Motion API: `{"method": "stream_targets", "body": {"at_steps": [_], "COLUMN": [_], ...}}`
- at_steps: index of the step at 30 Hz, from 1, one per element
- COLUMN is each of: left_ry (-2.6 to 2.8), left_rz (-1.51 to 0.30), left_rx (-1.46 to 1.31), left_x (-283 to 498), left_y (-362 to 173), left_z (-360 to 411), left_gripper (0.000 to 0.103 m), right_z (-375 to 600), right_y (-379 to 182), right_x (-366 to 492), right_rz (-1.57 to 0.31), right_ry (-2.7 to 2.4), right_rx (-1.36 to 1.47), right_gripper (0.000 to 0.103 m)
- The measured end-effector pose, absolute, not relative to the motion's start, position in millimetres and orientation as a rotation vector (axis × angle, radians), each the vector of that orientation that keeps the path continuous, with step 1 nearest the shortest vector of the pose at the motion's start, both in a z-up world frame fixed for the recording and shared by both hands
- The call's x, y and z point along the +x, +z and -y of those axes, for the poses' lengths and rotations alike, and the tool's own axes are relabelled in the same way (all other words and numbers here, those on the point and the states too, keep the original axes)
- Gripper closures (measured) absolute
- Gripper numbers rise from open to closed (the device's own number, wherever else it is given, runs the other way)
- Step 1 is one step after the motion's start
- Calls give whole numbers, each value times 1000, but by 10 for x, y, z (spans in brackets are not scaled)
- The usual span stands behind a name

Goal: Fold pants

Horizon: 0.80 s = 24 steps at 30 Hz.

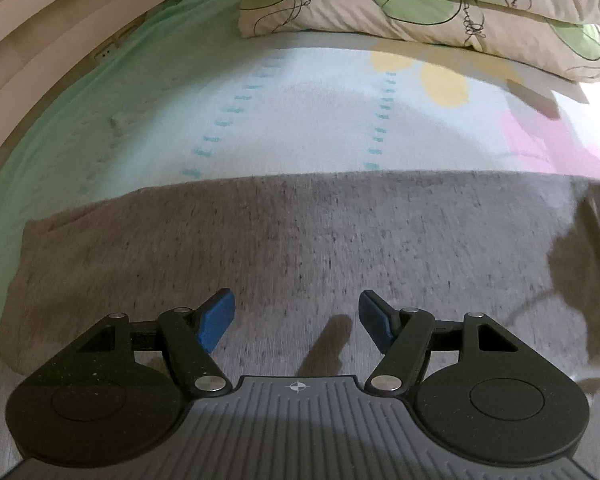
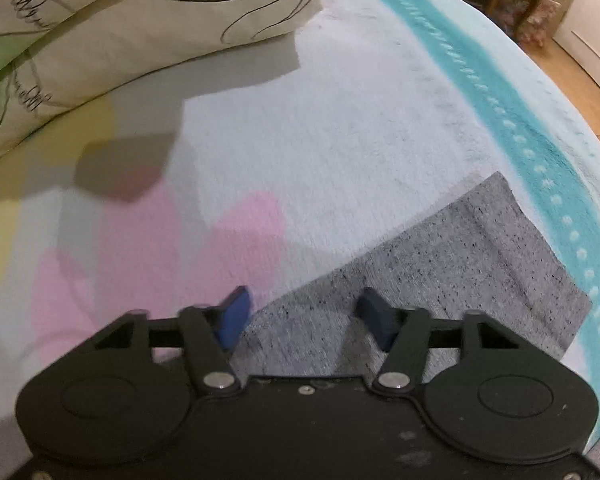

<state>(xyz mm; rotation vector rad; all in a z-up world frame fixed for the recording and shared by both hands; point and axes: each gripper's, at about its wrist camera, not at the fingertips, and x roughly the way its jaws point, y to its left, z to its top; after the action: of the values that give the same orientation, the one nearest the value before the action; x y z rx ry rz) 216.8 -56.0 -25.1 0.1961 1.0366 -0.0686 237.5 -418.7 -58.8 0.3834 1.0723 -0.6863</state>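
Note:
Grey heathered pants lie flat across the bed and fill the lower half of the left wrist view, their far edge straight. My left gripper hangs over the middle of that cloth, jaws open, with nothing between its blue pads. In the right wrist view one end of the pants lies at the lower right with a hem band. My right gripper stands over the pants' far edge; its pads are apart and press on nothing, and fabric shows below the gap.
Two stacked leaf-print pillows lie at the head of the bed. The pastel blanket has a teal band along the bed's right edge, with wooden floor and furniture beyond. A wooden panel borders the left side.

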Motion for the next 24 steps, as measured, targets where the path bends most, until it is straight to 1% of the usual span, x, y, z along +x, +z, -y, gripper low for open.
{"method": "stream_targets", "body": {"at_steps": [1,2,3,4,6,12,18,24], "left_ry": [-68,-68,-68,-69,-74,-94,-93,-47], "left_rz": [-1035,-1034,-1034,-1038,-1047,-1077,-1151,-1196], "left_rx": [193,185,176,163,136,29,-115,-165], "left_x": [2199,2229,2258,2296,2366,2653,3004,3258], "left_y": [-248,-246,-239,-228,-211,-156,-221,-314], "left_z": [564,561,562,563,570,635,697,825], "left_gripper": [36,36,36,36,36,36,35,35], "right_z": [4175,4172,4177,4188,4186,4168,4072,4139], "right_y": [-576,-552,-535,-519,-508,-505,-474,-507], "right_x": [2351,2296,2243,2174,2058,1620,1523,1499], "right_rz": [-1076,-1076,-1075,-1072,-1067,-1045,-1029,-1016], "right_ry": [-674,-655,-636,-623,-608,-564,-533,-515], "right_rx": [376,385,408,436,471,563,507,509], "right_gripper": [75,82,93,96,99,100,100,100]}}
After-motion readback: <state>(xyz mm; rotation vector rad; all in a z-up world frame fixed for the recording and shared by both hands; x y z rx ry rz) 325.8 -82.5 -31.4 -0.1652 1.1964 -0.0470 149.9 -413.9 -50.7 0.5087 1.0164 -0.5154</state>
